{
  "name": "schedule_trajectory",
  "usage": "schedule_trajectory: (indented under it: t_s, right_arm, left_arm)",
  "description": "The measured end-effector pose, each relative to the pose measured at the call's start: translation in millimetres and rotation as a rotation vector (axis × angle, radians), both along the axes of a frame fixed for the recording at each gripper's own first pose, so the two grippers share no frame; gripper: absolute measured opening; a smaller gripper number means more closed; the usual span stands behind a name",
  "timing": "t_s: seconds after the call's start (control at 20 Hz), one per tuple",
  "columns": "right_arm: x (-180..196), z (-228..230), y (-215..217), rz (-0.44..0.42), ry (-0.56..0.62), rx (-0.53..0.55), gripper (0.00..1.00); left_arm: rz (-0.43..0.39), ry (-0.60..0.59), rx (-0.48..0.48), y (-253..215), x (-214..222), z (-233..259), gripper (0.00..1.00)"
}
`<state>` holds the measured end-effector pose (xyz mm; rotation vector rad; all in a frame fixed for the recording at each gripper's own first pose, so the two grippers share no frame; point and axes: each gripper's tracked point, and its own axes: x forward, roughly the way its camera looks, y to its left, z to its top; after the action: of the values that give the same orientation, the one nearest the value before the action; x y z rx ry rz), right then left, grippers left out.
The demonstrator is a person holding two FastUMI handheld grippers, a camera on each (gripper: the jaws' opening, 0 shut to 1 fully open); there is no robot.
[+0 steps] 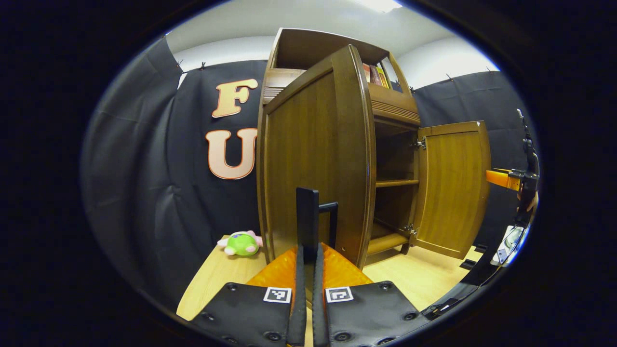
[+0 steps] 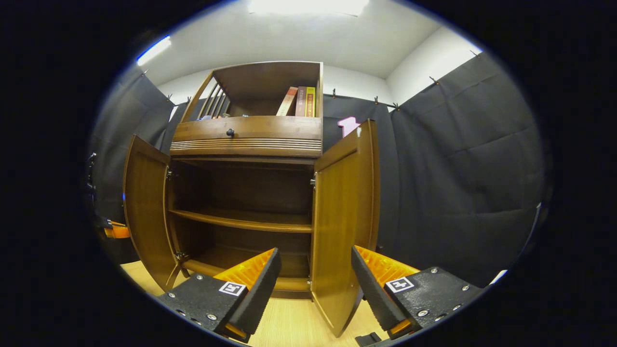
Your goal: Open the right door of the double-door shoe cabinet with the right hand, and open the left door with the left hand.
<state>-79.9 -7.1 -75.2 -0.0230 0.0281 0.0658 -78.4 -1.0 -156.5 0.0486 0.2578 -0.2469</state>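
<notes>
- Up top, three books (image 2: pixel 300 101) stand on the shoe cabinet (image 2: pixel 248 137); their spine print is too small to read.
- Left claw (image 1: pixel 307 250): fingers pressed together on the dark handle (image 1: pixel 308 217) of the left door (image 1: pixel 313 164), which is swung out.
- Right claw (image 2: pixel 315 274): fingers wide apart, holding nothing, with the open right door (image 2: pixel 344 212) edge-on between them.
- A green plush toy (image 1: pixel 241 243) lies on the floor (image 1: pixel 419 274); the cabinet hides part of it.
</notes>
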Motion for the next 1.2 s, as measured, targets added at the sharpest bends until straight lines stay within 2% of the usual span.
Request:
schedule_trajectory:
  t_s: [0.4,0.45,0.6,0.65,0.7,0.85,0.9,1.2]
  right_arm:
    - [8.2,-3.4,23.1,0.029,0.010,-0.002,0.90]
    - [9.3,-3.4,25.7,0.031,0.010,0.002,1.00]
    - [14.4,-6.3,32.2,0.034,0.014,0.005,1.00]
    - [16.4,-7.8,33.7,0.035,0.016,0.005,0.90]
    - [18.8,-9.8,36.7,0.036,0.019,0.005,1.00]
    - [23.3,-15.1,46.6,0.049,0.032,0.006,1.00]
    - [24.7,-16.6,49.9,0.054,0.036,0.006,0.90]
    - [31.1,-21.7,61.9,0.059,0.041,0.030,0.90]
  left_arm:
    - [0.008,-0.004,0.005,19.3,-2.3,1.9,0.12]
    - [0.011,-0.004,0.002,21.8,-2.2,3.0,0.12]
    - [0.032,-0.009,-0.005,33.4,-2.8,3.6,0.12]
    - [0.036,-0.010,-0.009,36.8,-3.8,4.2,0.12]
    - [0.036,-0.011,-0.012,39.6,-5.4,4.2,0.12]
    - [0.043,-0.004,-0.009,47.7,-4.2,3.9,0.11]
    - [0.049,-0.006,-0.001,52.4,-4.0,4.5,0.12]
    - [0.060,-0.015,-0.001,64.8,-3.2,4.5,0.11]
